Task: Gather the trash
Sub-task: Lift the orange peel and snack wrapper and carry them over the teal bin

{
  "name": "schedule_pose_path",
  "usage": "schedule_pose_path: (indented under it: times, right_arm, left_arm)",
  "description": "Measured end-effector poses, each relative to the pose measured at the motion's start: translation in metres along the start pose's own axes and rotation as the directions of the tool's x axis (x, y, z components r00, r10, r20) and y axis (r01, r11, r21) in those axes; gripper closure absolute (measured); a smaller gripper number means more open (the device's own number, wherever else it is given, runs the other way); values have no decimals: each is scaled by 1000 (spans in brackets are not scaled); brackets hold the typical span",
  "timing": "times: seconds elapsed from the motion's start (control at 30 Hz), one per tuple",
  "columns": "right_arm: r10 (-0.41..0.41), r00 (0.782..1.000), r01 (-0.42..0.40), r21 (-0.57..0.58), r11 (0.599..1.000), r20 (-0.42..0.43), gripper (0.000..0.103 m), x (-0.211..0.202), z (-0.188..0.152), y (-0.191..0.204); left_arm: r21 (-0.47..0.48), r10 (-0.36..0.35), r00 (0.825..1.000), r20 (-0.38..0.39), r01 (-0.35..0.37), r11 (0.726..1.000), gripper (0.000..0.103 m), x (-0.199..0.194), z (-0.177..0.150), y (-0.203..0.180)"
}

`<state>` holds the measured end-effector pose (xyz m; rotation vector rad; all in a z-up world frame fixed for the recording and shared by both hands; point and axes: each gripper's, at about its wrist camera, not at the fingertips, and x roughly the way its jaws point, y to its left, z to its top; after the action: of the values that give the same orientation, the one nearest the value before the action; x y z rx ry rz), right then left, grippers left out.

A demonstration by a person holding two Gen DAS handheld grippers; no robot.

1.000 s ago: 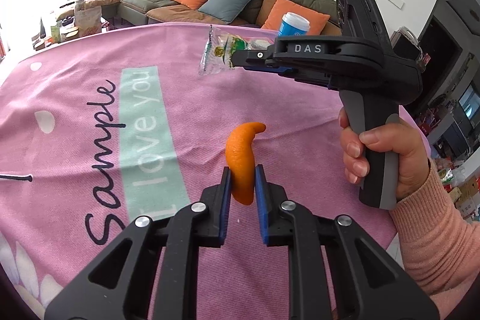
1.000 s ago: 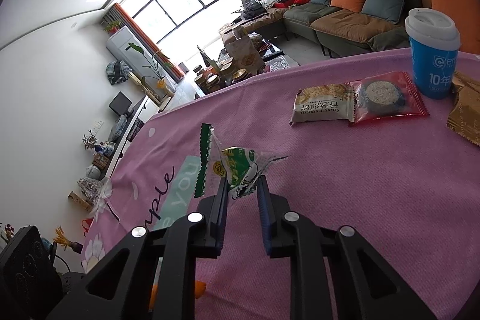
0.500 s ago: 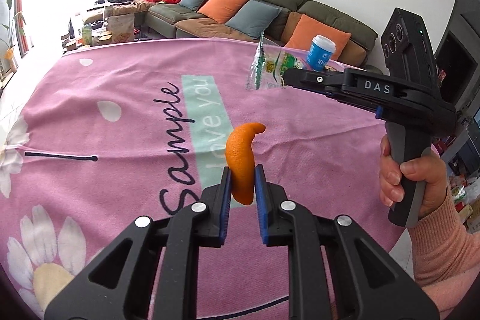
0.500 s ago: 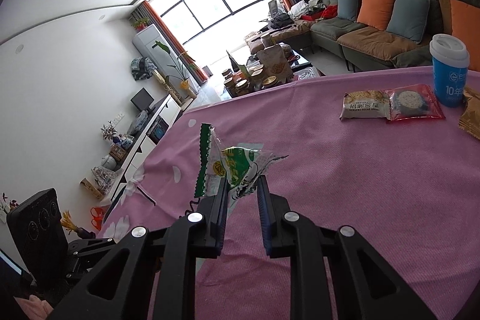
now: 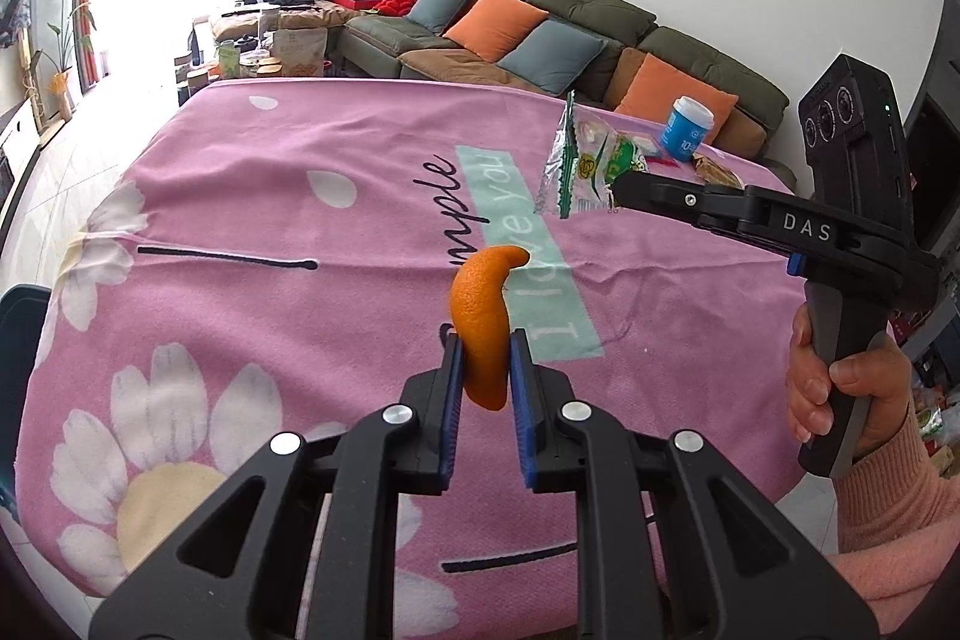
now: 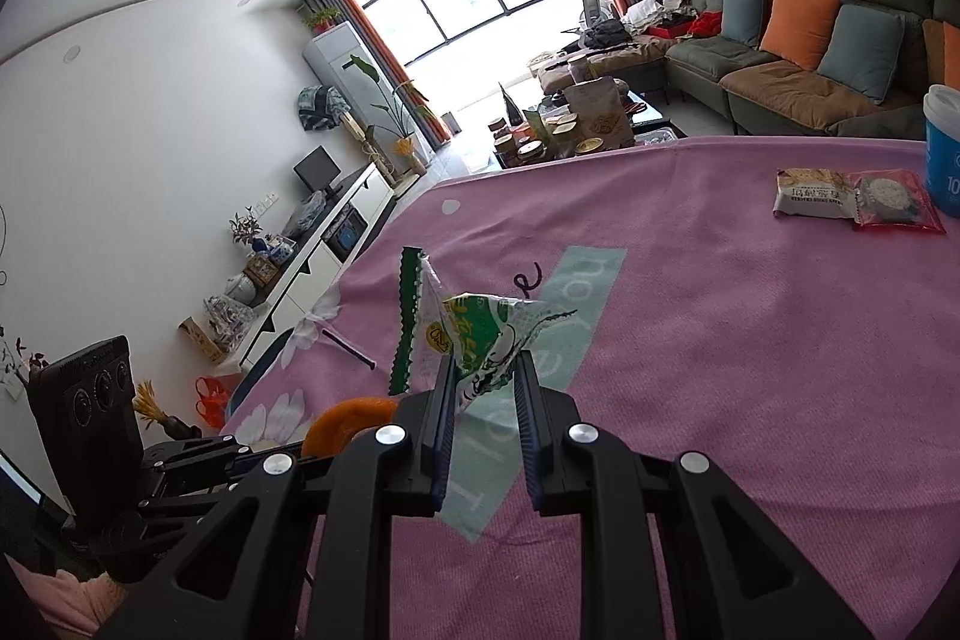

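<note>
Gripping an orange peel [image 5: 483,334], the left tool [image 5: 485,370] has its pads nearly closed on it, lifted above the pink cloth [image 5: 300,196] on the worktop. Since a second ago this view has swung toward the cloth's daisy end, and a dark bin edge [image 5: 21,340] now shows at far left.

From the right wrist, the right tool [image 6: 483,400] pinches an empty wrapper [image 6: 474,334], also aloft. Sealed snack packs [image 6: 858,202] and a cup [image 6: 942,148] have slid far right. Both pieces look bound for the bin.

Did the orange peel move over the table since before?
Yes. The left gripper has carried the peel from beside the green stripe toward the daisy end of the tablecloth.
</note>
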<state>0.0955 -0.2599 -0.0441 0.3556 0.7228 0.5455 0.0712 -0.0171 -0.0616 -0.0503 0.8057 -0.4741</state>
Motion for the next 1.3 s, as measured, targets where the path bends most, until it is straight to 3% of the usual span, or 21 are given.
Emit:
schedule_pose_path:
  times: [0.83, 1.3]
  right_arm:
    - [124, 987, -135, -105, 985, -102, 85, 57, -1, 76]
    - [175, 971, -200, -152, 968, -161, 85, 89, 2, 112]
  left_arm:
    - [-145, 163, 984, 74, -151, 978, 87, -61, -16, 80]
    - [-223, 253, 963, 95, -227, 948, 87, -86, -22, 115]
